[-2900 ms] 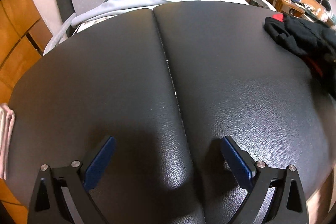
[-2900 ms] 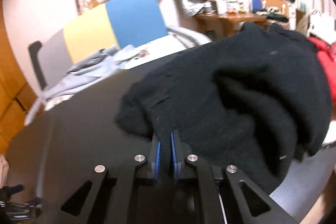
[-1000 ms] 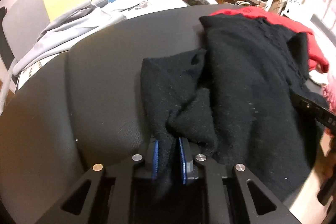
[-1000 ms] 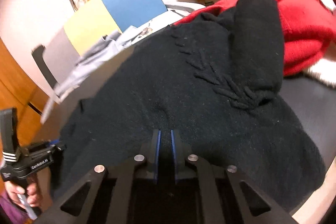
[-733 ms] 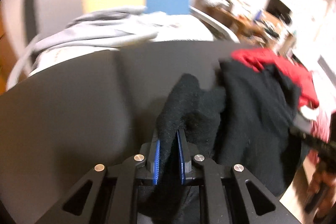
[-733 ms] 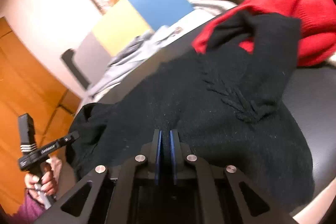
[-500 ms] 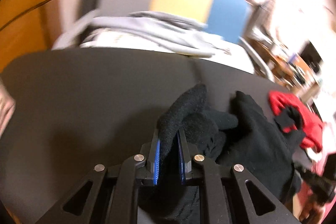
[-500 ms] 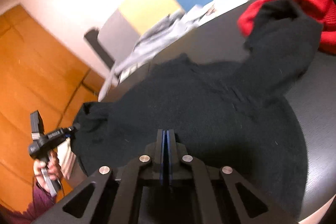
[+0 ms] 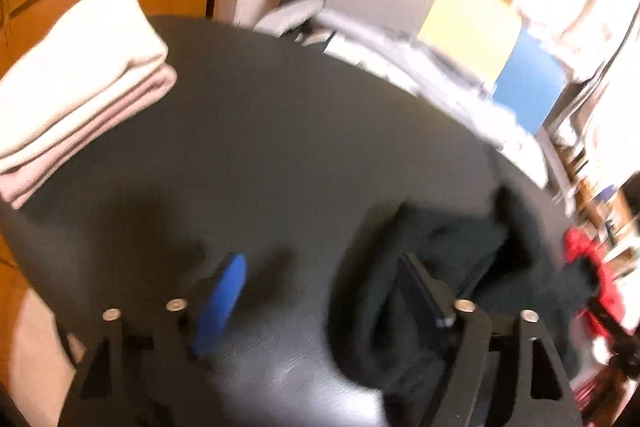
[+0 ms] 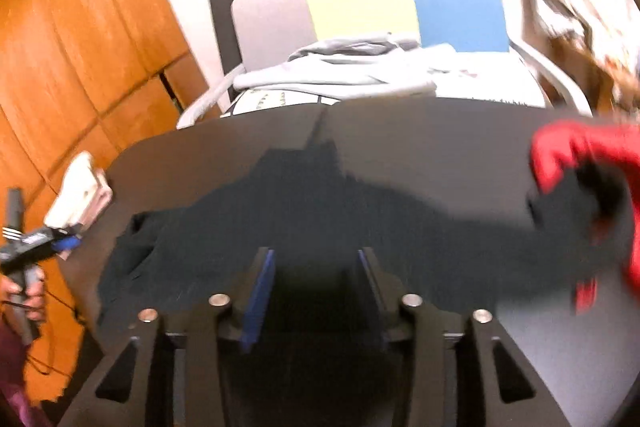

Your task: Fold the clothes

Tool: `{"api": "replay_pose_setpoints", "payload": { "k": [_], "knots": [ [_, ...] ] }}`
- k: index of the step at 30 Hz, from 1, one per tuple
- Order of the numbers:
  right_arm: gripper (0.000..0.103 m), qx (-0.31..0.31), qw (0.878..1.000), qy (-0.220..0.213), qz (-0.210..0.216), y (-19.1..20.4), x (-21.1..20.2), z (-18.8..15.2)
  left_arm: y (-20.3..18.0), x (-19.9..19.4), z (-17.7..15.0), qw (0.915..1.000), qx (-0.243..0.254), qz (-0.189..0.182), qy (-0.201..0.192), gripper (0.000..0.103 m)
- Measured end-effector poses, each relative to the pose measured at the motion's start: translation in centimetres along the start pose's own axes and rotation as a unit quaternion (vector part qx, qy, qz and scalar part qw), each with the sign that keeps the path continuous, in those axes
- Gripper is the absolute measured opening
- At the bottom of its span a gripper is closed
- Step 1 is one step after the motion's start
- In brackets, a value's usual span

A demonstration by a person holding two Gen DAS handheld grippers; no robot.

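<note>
Two handheld tongs over a dark padded table [image 9: 248, 147], viewed along the fingers of each. Left tongs [image 9: 320, 303] gaping wide, holding nothing, a blue pad showing on one finger. Right tongs [image 10: 316, 291] parted too, though less widely, with nothing pinched between.

Ahead of the right tongs and running in beneath them: a black knit sweater [image 10: 320, 211], lying rumpled but mostly flat (blur hides hems and sleeves). Bunched against the right-hand finger of the left tongs as well. Far right of both tongs: a red garment [image 10: 580, 155], touching the sweater's end. Ahead and left of the left tongs: a folded pale stack [image 9: 80, 75].

Looks soft, limp, thick and fairly light. Likely to sag and drag rather than keep a shape, and unlikely to slip from the pads. Best pinched at an outer edge or shoulder, with the tongs well apart along one side.
</note>
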State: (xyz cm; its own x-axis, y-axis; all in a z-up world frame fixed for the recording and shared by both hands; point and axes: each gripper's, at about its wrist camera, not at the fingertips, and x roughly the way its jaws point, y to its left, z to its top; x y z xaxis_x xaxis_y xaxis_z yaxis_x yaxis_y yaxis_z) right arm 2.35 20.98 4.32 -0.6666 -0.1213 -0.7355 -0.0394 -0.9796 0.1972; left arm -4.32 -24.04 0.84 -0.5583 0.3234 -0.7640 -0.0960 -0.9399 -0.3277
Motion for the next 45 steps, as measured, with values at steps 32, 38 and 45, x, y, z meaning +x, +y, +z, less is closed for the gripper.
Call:
{"api": "replay_pose_setpoints", "payload": {
  "k": [32, 38, 45],
  "knots": [
    [0.008, 0.056, 0.998, 0.001, -0.023, -1.1, -7.3, -10.3, -10.8, 10.1, -4.9, 0.9817, 0.168, 0.061, 0.065, 0.103],
    [0.011, 0.154, 0.987, 0.035, -0.014, -4.5, -7.4, -16.6, -10.4, 9.2, -5.4, 0.9841, 0.154, 0.046, 0.076, 0.103],
    [0.028, 0.154, 0.987, -0.043, 0.005, -4.2, -9.7, -13.7, -10.7, 7.6, -3.9, 0.9875, 0.140, -0.005, 0.072, 0.103]
  ]
}}
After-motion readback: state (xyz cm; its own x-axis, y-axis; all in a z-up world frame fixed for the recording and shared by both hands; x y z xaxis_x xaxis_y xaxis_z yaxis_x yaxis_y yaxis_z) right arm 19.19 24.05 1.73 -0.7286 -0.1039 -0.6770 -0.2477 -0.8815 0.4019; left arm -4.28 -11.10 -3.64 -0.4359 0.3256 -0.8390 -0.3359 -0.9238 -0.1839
